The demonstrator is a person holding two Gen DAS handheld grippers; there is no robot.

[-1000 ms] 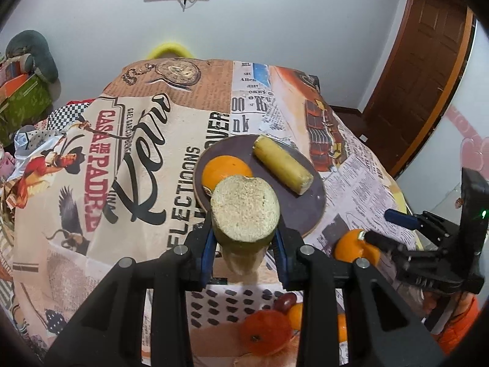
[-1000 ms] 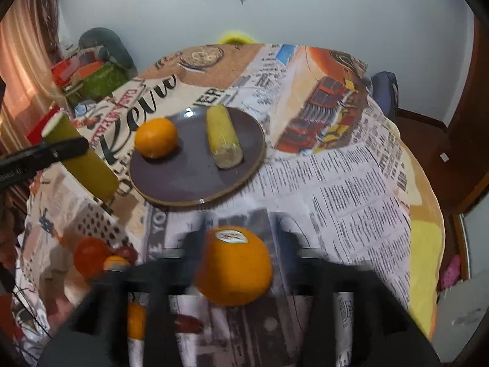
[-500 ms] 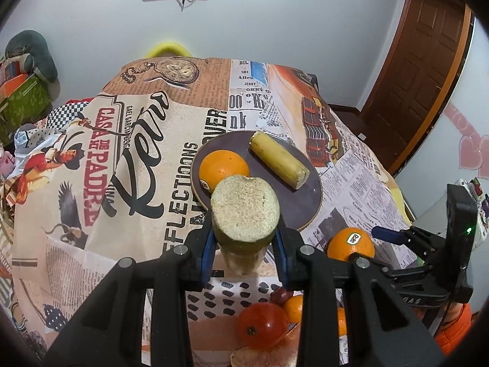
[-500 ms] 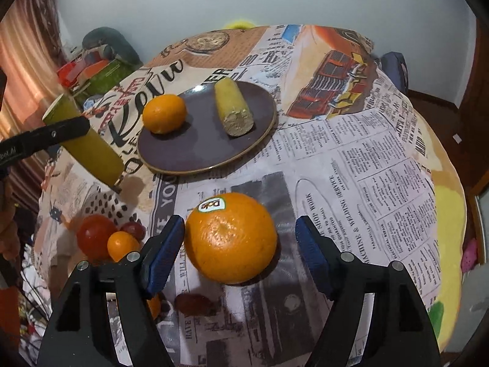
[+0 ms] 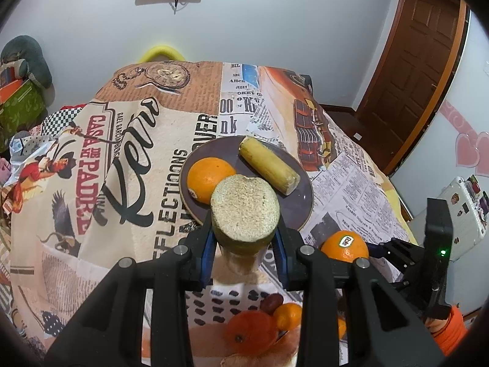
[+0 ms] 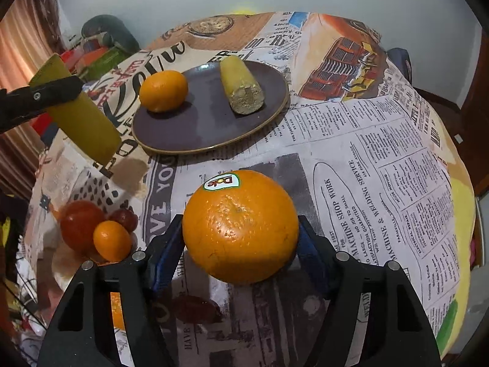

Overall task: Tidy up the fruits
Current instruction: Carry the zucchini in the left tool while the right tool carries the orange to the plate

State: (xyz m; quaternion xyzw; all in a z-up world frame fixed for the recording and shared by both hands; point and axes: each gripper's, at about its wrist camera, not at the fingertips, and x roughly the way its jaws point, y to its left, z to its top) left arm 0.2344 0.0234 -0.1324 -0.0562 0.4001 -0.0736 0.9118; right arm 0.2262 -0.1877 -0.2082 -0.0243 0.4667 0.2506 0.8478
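My left gripper (image 5: pixel 244 238) is shut on a yellow-green sugarcane piece (image 5: pixel 244 211), held above the table's near edge in front of the dark plate (image 5: pixel 301 211). The plate holds an orange (image 5: pixel 209 177) and a second cane piece (image 5: pixel 269 166). My right gripper (image 6: pixel 241 238) is shut on a large stickered orange (image 6: pixel 241 226), its pads touching both sides, low over the newspaper cloth. In the right wrist view the plate (image 6: pixel 201 128), its orange (image 6: pixel 163 90), its cane piece (image 6: pixel 241 87) and the held cane (image 6: pixel 79 116) show.
A pile of small fruits lies near the front edge: a tomato (image 6: pixel 81 223), a small orange (image 6: pixel 111 240) and a reddish fruit (image 6: pixel 125 218). The round table's cloth (image 6: pixel 382 168) drops off at right. A door (image 5: pixel 418 61) stands at far right.
My right gripper, wide open around the stickered orange half a second ago, has closed on it. My left gripper has held the cane piece nearly still.
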